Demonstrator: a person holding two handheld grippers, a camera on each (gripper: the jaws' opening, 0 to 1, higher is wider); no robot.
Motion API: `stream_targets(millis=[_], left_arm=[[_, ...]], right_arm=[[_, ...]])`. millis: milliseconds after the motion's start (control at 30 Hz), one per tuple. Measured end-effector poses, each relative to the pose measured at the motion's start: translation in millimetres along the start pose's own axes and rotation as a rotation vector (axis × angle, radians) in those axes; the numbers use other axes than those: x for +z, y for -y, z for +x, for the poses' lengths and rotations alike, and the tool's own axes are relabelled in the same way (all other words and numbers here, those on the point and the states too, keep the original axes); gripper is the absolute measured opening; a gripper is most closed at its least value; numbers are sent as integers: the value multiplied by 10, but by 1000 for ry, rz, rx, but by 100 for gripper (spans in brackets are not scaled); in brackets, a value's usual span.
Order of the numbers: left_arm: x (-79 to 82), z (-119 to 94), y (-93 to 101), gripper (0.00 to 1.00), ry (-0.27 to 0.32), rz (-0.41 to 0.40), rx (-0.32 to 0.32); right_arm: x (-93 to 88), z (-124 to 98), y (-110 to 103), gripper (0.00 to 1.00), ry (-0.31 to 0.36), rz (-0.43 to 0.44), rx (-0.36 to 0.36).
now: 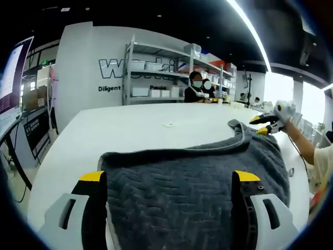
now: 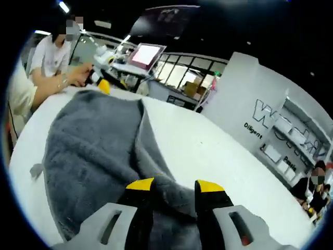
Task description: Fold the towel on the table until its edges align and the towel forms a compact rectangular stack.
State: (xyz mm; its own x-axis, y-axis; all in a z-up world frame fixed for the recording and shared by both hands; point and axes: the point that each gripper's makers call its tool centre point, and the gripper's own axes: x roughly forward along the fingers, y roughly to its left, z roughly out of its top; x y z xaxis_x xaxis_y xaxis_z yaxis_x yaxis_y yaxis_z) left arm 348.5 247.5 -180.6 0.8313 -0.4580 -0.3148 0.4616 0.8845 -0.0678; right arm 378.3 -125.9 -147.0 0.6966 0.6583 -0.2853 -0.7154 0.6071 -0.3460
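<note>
A dark grey towel [image 1: 192, 182] lies spread on the white table [image 1: 130, 130], with a lighter hem along its far edge. My left gripper [image 1: 169, 176] is wide open; its yellow-tipped jaws stand on either side of the towel's near end. At the far right corner, the right gripper [image 1: 261, 125] meets a raised tip of the cloth. In the right gripper view the towel [image 2: 93, 140] stretches away toward the left gripper [image 2: 103, 84], held by a hand. My right gripper [image 2: 175, 184] has its jaws closed in on a bunched fold of the towel.
The table [image 2: 208, 146] is bare beyond the towel except for a small white scrap [image 1: 167, 124]. Shelving [image 1: 156, 78] and seated people stand behind it. A monitor [image 2: 148, 53] and desks lie past the far end. A person's arm [image 1: 304, 143] is at the right edge.
</note>
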Motion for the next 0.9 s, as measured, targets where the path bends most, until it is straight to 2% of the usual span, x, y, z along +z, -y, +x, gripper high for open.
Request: stream_targets(millis=[133,200,233,267,300,333,367,400,500,667,800,900], left_arm=[[-3,6,4,98,-2,0,2],[-10,10,10,98,-5,2,0],[-15,11,11,98,-7,1,0],[-20,11,8,98,-9,0,1],[-25,11,3,98,-11,-1,3],[-28,11,-5,98,-12,-2,5],[-30,12,-10,98,-13,-3,6],[-37,13,-11,98,-15,-5,9],[-52,18,8,98,-17,-6,7],[-46,18,11,98,-17,-5,6],[-47,23,-2,98,-20,-5,6],[-37,29,20,98,-22,4,-3]], right_arm=[[-37,-80,794,26,-24,126,-216],[-139,-36,1030,24,-66,202,-233],[-189,-19,1080,24,-92,212,-232],[-275,12,1144,24,-134,218,-233],[-415,53,1193,24,-206,203,-228],[-524,73,1226,24,-262,190,-228],[-556,81,1239,24,-277,184,-230],[-716,108,1279,24,-355,150,-228],[-931,149,1308,24,-440,134,-229],[-1124,237,1384,23,-480,151,-228],[-1317,188,1171,22,-521,163,-207],[-1332,186,1141,17,-509,208,-199]])
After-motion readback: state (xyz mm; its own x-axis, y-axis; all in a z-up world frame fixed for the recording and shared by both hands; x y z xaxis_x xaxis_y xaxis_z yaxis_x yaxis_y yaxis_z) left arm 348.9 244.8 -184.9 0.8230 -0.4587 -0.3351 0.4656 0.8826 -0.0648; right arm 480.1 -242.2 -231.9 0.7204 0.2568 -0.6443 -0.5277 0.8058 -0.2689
